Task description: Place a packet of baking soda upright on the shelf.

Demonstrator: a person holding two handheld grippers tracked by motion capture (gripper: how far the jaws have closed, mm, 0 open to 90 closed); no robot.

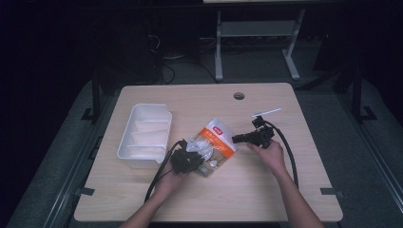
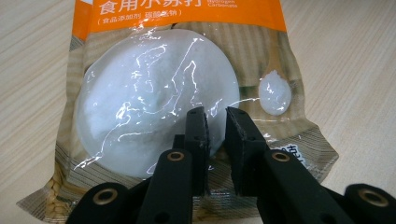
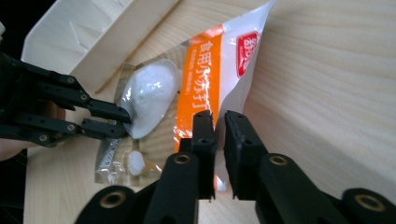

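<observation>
Chinese characters and "Carbonate" were read on the orange band of the pouch (image 1: pixel 215 145), laid mid-table, its long axis running near-left to far-right. Jaws of the left gripper (image 2: pixel 215 116) and right gripper (image 3: pixel 217 117) were held narrowly apart. A white tray (image 1: pixel 127 142) was set left.

- Your left tool (image 1: pixel 186 160) is black all over, with a black cable (image 1: pixel 159 175) trailing back beside your forearm.
- Your right tool (image 1: pixel 252 137) is black too, topped by a small pale plate (image 1: pixel 266 112), with a thick black cable (image 1: pixel 286 147) looping behind.
- Each tool's jaws are flat black blocks on slotted arms, pinned with brass-ringed screws (image 2: pixel 176 156).
- Your forearms are bare; no sleeves show.
</observation>
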